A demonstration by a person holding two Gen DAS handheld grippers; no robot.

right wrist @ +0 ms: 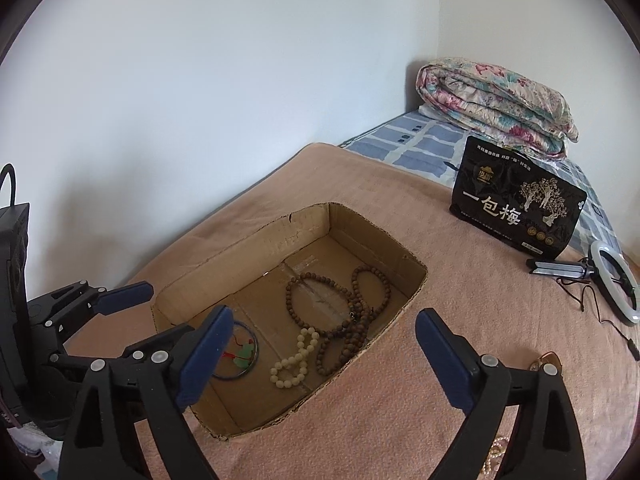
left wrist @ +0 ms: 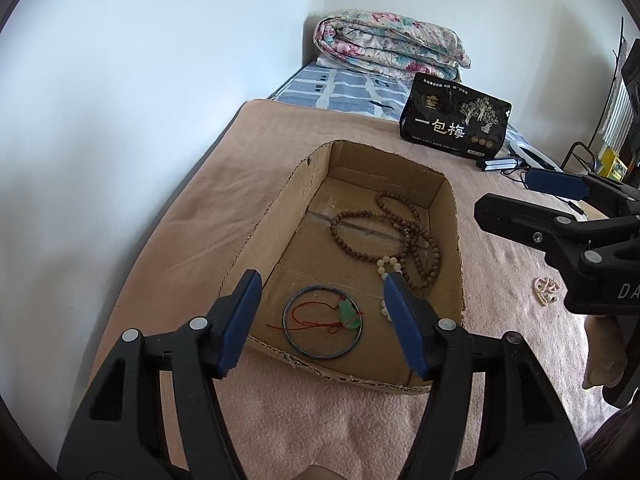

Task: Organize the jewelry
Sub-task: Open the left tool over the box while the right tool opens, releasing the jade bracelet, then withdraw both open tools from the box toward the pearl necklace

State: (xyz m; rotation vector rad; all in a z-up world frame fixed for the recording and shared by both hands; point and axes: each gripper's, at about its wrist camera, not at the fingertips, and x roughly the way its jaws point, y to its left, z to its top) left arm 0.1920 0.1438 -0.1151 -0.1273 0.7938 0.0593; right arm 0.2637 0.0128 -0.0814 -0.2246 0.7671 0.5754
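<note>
A shallow cardboard box (left wrist: 276, 216) (right wrist: 224, 268) lies on the pink blanket. In it are brown bead strands (left wrist: 404, 236) (right wrist: 352, 312), a white bead bracelet (left wrist: 387, 266) (right wrist: 294, 356), a thin dark bangle (left wrist: 294, 344) (right wrist: 256, 346) and a green pendant on red cord (left wrist: 347, 312) (right wrist: 246, 354). My left gripper (left wrist: 320, 312) is open and empty over the box's near end. My right gripper (right wrist: 324, 344) is open and empty above the box's right side; it also shows in the left wrist view (left wrist: 560, 216). A pearl piece (left wrist: 546, 290) lies on the blanket to the right.
A black pouch with gold print (left wrist: 454, 116) (right wrist: 516, 208) stands behind the box. A folded floral quilt (left wrist: 388, 44) (right wrist: 496, 100) lies at the bed's head. A ring light on a stand (right wrist: 616, 284) lies at the right. The wall runs along the left.
</note>
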